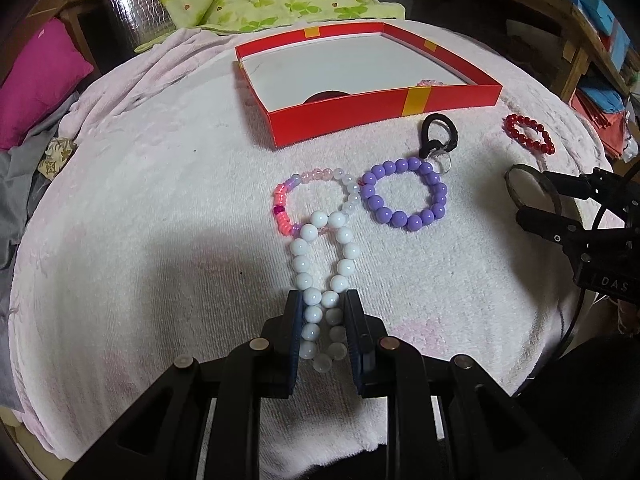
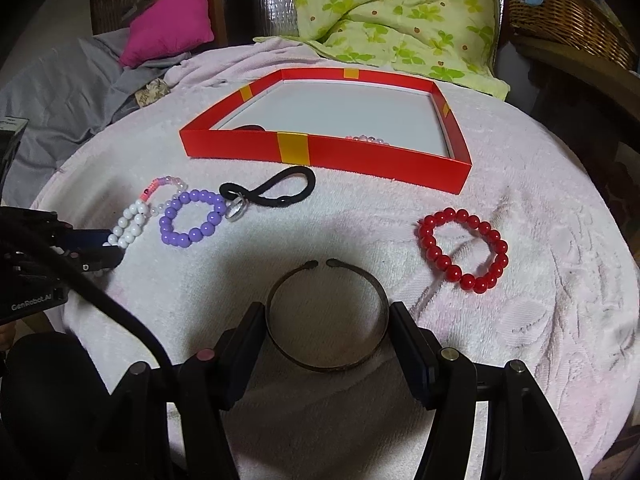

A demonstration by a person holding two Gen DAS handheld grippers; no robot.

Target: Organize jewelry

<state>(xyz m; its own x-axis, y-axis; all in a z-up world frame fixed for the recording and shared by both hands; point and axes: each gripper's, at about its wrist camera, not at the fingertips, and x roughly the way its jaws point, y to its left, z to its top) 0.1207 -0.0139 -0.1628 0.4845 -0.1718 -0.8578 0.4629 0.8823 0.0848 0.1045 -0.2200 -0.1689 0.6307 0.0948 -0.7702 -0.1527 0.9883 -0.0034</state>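
My left gripper [image 1: 323, 308] is shut on a white bead bracelet [image 1: 304, 264], squeezing it into a long narrow loop on the pink towel. Its far end lies on a pink-and-clear bead bracelet [image 1: 282, 210]. A purple bead bracelet [image 1: 401, 217] lies just right of them. My right gripper [image 2: 328, 320] has its pads against both sides of a dark metal cuff bangle [image 2: 332, 366] lying flat on the towel. A red bead bracelet [image 2: 468, 281] lies to its right. The red box [image 2: 360, 156] stands open at the back. A black hair tie [image 2: 308, 182] lies before it.
Inside the box lie a dark round item [image 2: 250, 128] and a pink bead bracelet [image 2: 366, 139]. A clear charm [image 1: 440, 164] hangs on the hair tie. A green quilt [image 2: 400, 20] and a magenta pillow [image 2: 168, 28] lie behind the towel. A wicker basket [image 2: 568, 12] stands far right.
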